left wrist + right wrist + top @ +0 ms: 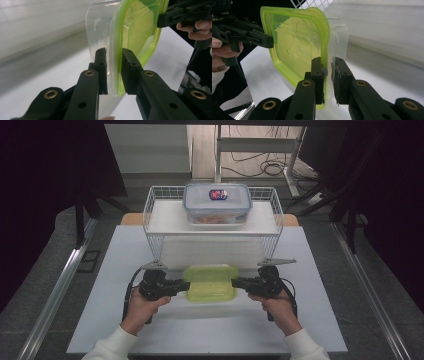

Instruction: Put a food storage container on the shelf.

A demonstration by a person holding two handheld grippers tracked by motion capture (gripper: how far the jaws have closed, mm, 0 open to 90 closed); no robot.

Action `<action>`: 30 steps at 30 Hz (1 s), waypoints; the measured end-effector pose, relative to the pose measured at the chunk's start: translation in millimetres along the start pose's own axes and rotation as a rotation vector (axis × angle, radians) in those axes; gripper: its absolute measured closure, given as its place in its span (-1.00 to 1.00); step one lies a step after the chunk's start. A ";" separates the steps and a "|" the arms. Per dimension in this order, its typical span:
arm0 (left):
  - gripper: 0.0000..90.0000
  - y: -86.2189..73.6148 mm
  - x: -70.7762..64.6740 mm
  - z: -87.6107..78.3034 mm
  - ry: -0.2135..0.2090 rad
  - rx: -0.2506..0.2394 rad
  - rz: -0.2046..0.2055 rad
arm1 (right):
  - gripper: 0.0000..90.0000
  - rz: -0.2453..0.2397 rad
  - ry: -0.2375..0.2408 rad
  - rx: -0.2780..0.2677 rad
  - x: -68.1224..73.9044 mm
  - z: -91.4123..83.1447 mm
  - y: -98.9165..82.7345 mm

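Two tongs, left (181, 285) and right (238, 282), clamp opposite rims of a green-lidded container (210, 282), likely to keep it level just above the white surface (100, 320); directly behind, a wire basket (150, 215) carrying a blue-lidded food box (217, 203) blocks any straight push forward

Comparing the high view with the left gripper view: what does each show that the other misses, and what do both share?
High view alone: the white wire basket with a clear lidded container on top.
Left gripper view alone: the left gripper jaws clamping the rim edge-on, and a clear tub wall behind the green lid.
Both: the green-lidded container and the right gripper gripping its far end.
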State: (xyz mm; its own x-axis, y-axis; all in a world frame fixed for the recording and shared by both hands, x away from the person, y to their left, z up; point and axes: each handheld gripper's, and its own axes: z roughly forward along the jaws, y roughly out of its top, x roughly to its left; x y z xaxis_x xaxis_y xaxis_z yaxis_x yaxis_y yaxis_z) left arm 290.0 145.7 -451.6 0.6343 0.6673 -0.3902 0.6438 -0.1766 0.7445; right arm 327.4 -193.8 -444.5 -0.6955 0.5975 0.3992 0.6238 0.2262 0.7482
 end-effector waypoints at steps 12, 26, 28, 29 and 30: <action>0.71 29.5 -9.1 -19.7 0.008 -0.039 0.033 | 0.76 -0.069 -0.016 -0.048 15.4 -17.5 30.5; 0.72 71.5 -23.4 -42.5 0.027 -0.093 0.091 | 0.76 -0.142 -0.045 -0.089 33.8 -43.6 73.1; 0.72 78.4 -23.3 -45.7 0.021 -0.098 0.087 | 0.76 -0.146 -0.046 -0.092 34.9 -45.6 79.3; 0.72 82.1 -23.5 -47.0 0.021 -0.100 0.087 | 0.76 -0.148 -0.047 -0.093 35.3 -46.6 82.4; 0.72 85.9 -24.1 -48.4 0.025 -0.100 0.089 | 0.76 -0.147 -0.047 -0.096 35.7 -47.6 85.4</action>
State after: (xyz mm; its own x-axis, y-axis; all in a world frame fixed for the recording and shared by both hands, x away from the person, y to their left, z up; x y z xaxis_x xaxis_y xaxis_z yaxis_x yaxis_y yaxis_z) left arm 309.3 149.6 -352.0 0.6756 0.6700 -0.3078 0.5390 -0.1640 0.8262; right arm 338.9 -189.8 -341.1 -0.7582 0.5988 0.2580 0.4777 0.2407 0.8449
